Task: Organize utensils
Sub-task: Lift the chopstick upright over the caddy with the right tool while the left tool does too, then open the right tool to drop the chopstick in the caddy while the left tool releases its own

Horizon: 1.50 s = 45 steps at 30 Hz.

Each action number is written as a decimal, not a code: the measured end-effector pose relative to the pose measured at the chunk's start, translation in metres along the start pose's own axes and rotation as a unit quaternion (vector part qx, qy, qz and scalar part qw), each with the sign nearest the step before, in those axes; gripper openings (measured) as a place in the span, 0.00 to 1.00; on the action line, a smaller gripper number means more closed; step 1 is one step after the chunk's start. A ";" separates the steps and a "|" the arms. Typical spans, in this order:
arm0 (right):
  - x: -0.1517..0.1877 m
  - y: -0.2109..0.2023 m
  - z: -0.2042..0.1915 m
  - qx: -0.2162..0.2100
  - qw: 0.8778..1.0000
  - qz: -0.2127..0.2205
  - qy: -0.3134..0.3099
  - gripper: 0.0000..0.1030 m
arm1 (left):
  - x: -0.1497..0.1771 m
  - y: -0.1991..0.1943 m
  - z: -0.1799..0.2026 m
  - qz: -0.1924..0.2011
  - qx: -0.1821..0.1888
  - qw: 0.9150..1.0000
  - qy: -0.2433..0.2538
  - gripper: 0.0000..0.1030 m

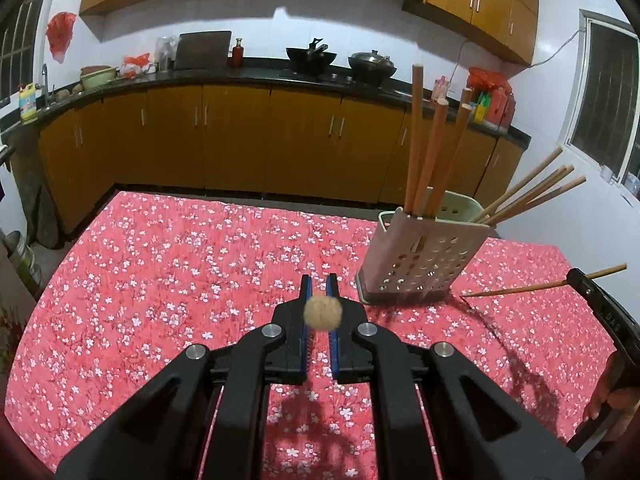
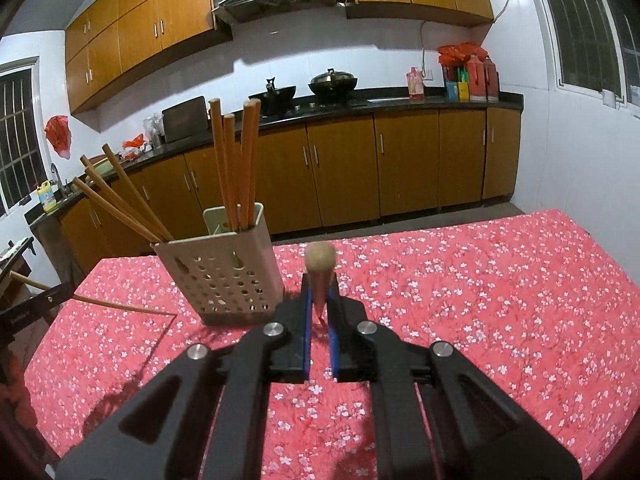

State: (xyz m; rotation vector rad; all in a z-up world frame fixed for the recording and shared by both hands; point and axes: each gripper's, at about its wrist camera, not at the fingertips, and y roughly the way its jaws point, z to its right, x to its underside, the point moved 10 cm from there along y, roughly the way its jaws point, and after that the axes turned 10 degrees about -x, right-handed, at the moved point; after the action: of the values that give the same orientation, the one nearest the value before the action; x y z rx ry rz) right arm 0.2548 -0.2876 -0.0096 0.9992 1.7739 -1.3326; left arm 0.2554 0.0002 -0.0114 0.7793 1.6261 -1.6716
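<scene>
A white perforated utensil holder (image 1: 416,252) (image 2: 224,276) stands on the red floral tablecloth (image 1: 180,264) (image 2: 480,300). Several brown chopsticks (image 1: 430,152) (image 2: 236,164) stand upright in it, and lighter ones (image 1: 528,196) (image 2: 120,200) lean outward. My left gripper (image 1: 319,285) is shut on a chopstick (image 1: 322,312) seen end-on, left of the holder. My right gripper (image 2: 320,290) is shut on another chopstick (image 2: 320,258), right of the holder. Each gripper shows at the edge of the other's view: the right gripper (image 1: 580,280) with its chopstick (image 1: 520,290), the left gripper (image 2: 48,296) with its chopstick (image 2: 120,306).
Beyond the table runs a kitchen counter (image 1: 240,76) (image 2: 400,102) with woks, bottles and orange cabinets below. A hand (image 1: 612,396) shows at the lower right of the left wrist view. The table's far edge (image 1: 240,200) lies just behind the holder.
</scene>
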 end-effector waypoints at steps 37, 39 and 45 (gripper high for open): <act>-0.139 -0.008 -0.077 -0.086 0.990 0.107 -0.044 0.08 | -0.154 -0.046 0.089 0.197 0.041 0.979 -0.039 0.07; -0.138 -0.004 -0.077 -0.086 0.990 0.103 -0.045 0.08 | -0.149 -0.039 0.089 0.189 0.040 0.980 -0.040 0.07; -0.132 0.007 -0.085 -0.093 0.991 0.086 -0.053 0.10 | -0.136 -0.026 0.092 0.167 0.048 0.984 -0.033 0.08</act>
State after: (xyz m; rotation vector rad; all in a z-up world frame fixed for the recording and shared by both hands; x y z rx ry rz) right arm 0.3157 -0.2268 0.1215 0.9376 1.6572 -1.0738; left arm 0.3188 -0.0839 0.1167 0.9741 1.2946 -1.5246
